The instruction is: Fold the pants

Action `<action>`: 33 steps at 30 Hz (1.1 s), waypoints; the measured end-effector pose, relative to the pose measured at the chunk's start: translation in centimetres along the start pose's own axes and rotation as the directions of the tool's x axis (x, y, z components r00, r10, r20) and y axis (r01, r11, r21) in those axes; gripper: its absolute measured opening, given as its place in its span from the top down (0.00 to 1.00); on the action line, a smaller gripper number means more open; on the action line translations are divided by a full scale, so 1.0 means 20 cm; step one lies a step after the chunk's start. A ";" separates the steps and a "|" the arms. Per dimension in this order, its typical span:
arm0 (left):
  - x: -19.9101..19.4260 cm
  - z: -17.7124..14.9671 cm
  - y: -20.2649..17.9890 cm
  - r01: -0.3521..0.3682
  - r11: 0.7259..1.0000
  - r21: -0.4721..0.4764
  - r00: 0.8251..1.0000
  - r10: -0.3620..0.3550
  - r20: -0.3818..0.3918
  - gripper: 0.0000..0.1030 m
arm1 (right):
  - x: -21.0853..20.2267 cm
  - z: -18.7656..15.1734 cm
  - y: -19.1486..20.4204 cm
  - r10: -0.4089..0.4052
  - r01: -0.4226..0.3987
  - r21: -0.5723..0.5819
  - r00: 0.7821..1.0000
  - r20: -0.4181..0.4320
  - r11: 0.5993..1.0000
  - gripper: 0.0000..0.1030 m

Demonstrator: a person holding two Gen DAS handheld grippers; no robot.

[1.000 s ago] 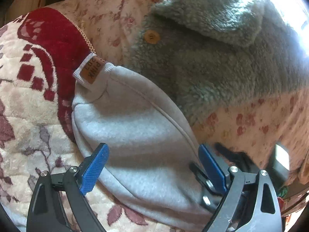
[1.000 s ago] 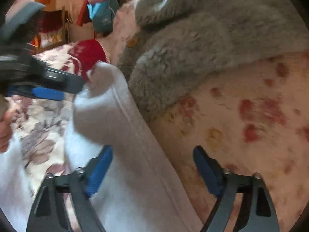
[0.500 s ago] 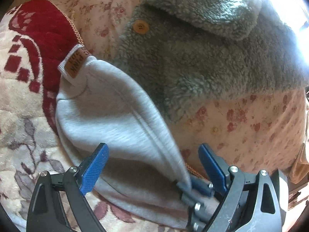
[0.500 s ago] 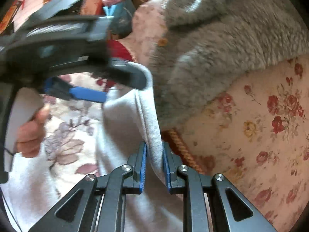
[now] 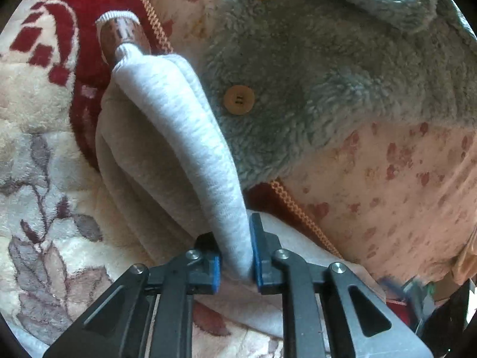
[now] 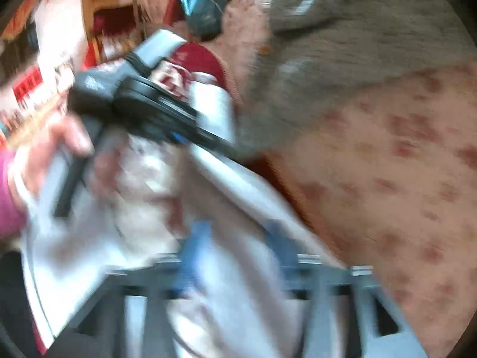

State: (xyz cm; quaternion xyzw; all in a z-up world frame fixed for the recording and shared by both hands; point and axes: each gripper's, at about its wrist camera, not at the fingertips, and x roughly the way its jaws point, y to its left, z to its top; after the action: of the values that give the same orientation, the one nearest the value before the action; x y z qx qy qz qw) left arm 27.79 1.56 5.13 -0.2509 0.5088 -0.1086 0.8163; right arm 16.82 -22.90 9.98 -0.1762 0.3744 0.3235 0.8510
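Your left gripper has just closed and now pinches a raised fold of the grey pants, which lie on the plush floral blanket beside the grey fleece jacket. Your right gripper has just been opening; its view is blurred, but its jaws stand apart with pale cloth loose between them

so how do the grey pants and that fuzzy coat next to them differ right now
The grey pants are smooth light grey fleece; the fuzzy coat is shaggy grey-green pile. The pants carry a brown label at the far end, while the coat has round wooden buttons. The pants' edge is pulled up, pinched in the left tongs, which have just closed on it; the coat lies untouched. Both rest on the bedding.
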 end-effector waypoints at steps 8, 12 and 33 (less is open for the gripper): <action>-0.21 0.04 -0.06 0.051 0.999 0.002 0.997 -0.051 0.058 0.85 | -0.34 -0.52 -0.60 -0.201 0.214 0.097 0.972 -0.123 0.972 0.05; -0.35 0.04 -0.10 0.076 0.997 0.025 0.994 -0.077 0.076 0.85 | -0.30 -0.68 -0.74 -0.250 0.272 0.098 0.949 -0.192 0.957 0.05; -1.00 -0.18 -0.02 0.129 0.990 0.062 0.977 -0.138 0.161 0.85 | -0.76 -0.52 -0.33 -0.424 0.419 -0.066 0.888 -0.179 0.905 0.83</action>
State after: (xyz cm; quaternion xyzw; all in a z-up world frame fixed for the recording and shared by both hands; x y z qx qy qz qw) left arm 15.43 8.75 19.69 -0.2715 0.4184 -0.1551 0.8527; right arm 8.25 -39.70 14.90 -0.2940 0.4023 0.1176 0.8590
